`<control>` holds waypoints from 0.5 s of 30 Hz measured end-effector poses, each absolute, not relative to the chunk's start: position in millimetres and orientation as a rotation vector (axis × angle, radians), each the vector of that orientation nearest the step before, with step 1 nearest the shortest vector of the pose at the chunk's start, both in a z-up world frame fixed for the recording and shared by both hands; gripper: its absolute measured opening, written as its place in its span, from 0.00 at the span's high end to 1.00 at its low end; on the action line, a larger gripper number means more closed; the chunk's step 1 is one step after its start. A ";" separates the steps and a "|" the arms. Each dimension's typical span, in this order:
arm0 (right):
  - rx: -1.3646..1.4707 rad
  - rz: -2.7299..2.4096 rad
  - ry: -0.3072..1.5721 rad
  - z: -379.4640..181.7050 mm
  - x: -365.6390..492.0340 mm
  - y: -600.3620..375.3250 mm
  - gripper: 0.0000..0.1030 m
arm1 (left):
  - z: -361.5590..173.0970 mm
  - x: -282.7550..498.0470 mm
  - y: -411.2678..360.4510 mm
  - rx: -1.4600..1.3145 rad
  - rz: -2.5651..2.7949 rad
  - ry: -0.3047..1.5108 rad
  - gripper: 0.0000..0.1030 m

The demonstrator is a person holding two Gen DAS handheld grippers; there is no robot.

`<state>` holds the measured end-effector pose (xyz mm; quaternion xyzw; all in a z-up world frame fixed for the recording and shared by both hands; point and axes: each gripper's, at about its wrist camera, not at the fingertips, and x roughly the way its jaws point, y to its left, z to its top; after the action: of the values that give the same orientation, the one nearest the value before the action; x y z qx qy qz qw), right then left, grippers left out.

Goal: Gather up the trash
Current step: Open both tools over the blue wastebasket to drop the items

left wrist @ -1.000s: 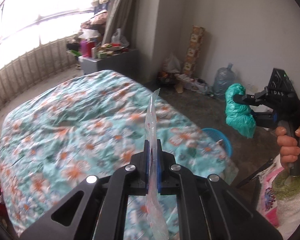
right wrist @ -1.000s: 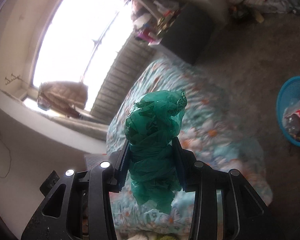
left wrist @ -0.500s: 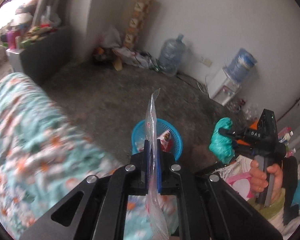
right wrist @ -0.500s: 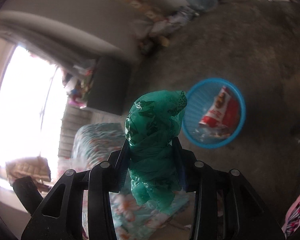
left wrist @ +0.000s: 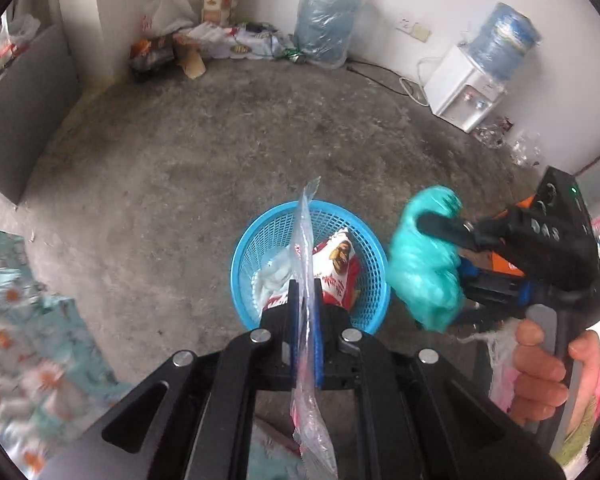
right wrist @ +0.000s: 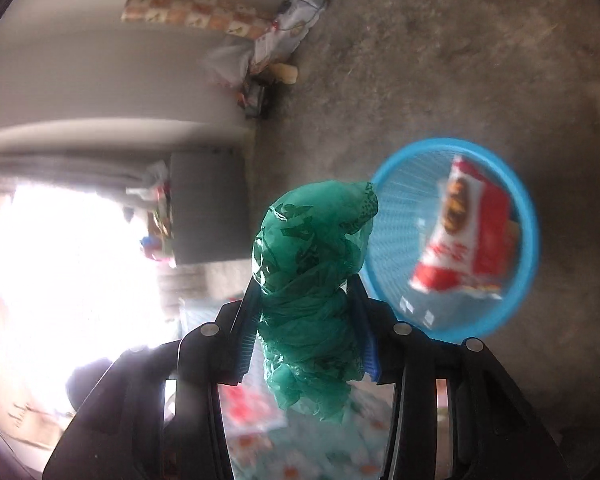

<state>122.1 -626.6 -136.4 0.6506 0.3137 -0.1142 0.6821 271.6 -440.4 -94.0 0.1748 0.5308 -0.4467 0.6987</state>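
My left gripper [left wrist: 306, 304] is shut on a clear plastic wrapper [left wrist: 306, 240] and holds it edge-on just above a blue mesh basket [left wrist: 256, 240] on the concrete floor. The basket holds a red and white snack bag [left wrist: 340, 264] and some white trash. My right gripper [right wrist: 306, 300] is shut on a crumpled green plastic bag [right wrist: 312, 256]. In the left wrist view the right gripper [left wrist: 452, 264] holds the green bag [left wrist: 420, 272] just right of the basket's rim. In the right wrist view the basket [right wrist: 528, 256] lies to the right, with the snack bag [right wrist: 464, 236] inside.
A floral bedspread [left wrist: 16, 340] lies at the lower left. A grey cabinet [left wrist: 16, 108] stands at the left. A water dispenser [left wrist: 464, 88], a large water bottle [left wrist: 326, 12] and piled bags [left wrist: 172, 40] line the far wall.
Both grippers have swung away from the bed toward the floor and come close to the blue basket. Each still holds its piece of trash.
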 end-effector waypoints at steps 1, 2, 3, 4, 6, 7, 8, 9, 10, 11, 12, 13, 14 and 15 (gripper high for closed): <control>1.469 -0.269 0.716 -143.1 129.9 -632.4 0.51 | -100.0 275.4 -446.9 0.372 -0.992 1.174 0.95; 1.470 -0.290 0.738 -154.5 140.3 -639.0 0.48 | -105.4 277.6 -452.5 0.359 -0.991 1.168 0.94; 1.477 -0.301 0.752 -160.7 145.0 -642.6 0.39 | -114.7 280.6 -461.8 0.345 -0.997 1.178 0.92; 1.500 -0.305 0.764 -173.2 150.9 -646.9 0.33 | -123.4 283.4 -468.3 0.338 -1.000 1.197 0.81; 1.535 -0.357 0.806 -195.3 153.4 -653.4 0.33 | -144.0 288.5 -482.2 0.344 -0.957 1.249 0.58; 1.551 -0.394 0.827 -202.2 149.9 -655.0 0.32 | -148.7 288.8 -484.6 0.346 -0.936 1.256 0.57; 1.575 -0.425 0.824 -207.6 141.3 -655.6 0.32 | -150.4 287.8 -486.9 0.344 -0.930 1.259 0.57; 1.587 -0.424 0.804 -207.6 134.6 -654.5 0.31 | -149.8 286.1 -486.7 0.341 -0.932 1.260 0.57; 1.588 -0.416 0.778 -205.0 125.9 -652.9 0.31 | -147.3 283.7 -485.2 0.337 -0.945 1.257 0.56; 1.573 -0.419 0.766 -200.1 117.6 -650.6 0.31 | -142.4 280.9 -482.5 0.334 -0.964 1.246 0.55; 1.555 -0.430 0.762 -195.6 111.1 -648.6 0.31 | -135.9 278.2 -479.3 0.339 -0.972 1.230 0.54; 1.536 -0.442 0.755 -190.9 103.8 -646.8 0.31 | -128.0 275.8 -475.5 0.337 -0.982 1.214 0.53; 1.508 -0.451 0.747 -182.2 94.5 -643.0 0.31 | -121.5 273.7 -472.4 0.326 -0.993 1.201 0.53; 1.490 -0.452 0.741 -176.8 90.4 -640.1 0.31 | -110.9 271.1 -467.0 0.307 -1.006 1.181 0.52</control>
<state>90.4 -640.1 -176.8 0.6559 0.3263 -0.1992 0.6509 271.1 -467.0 -110.9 0.1381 0.5310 -0.4520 0.7033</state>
